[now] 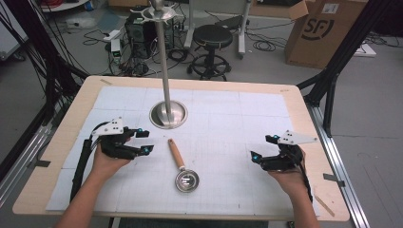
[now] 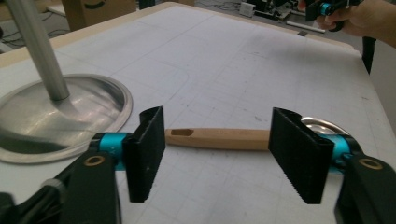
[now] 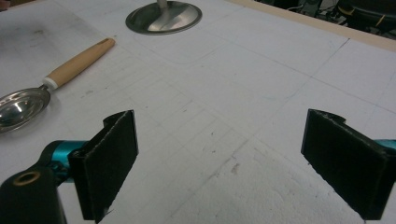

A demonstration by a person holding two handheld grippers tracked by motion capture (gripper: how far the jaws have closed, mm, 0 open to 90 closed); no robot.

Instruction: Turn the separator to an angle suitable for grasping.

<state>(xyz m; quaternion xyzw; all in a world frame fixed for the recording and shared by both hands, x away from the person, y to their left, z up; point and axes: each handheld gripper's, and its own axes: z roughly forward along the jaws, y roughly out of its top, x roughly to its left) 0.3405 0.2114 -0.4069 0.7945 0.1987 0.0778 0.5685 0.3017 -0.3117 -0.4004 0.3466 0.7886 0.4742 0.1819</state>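
Observation:
A scoop with a wooden handle (image 1: 176,153) and a round metal bowl (image 1: 186,181) lies on the white gridded mat, bowl toward the person. My left gripper (image 1: 146,140) hovers just left of the handle, open, its tips pointing at it. In the left gripper view my gripper (image 2: 217,156) has its jaws wide apart, and the handle (image 2: 219,138) lies crosswise just beyond them, untouched. My right gripper (image 1: 264,147) stays open at the right of the mat with nothing between its jaws (image 3: 233,154). The scoop (image 3: 79,62) is far off to its left.
A metal stand with a round base (image 1: 168,114) and a tall pole rises behind the scoop at the mat's centre back. The wooden table edge (image 1: 304,102) frames the mat. A stool, cables and a cardboard box stand on the floor beyond.

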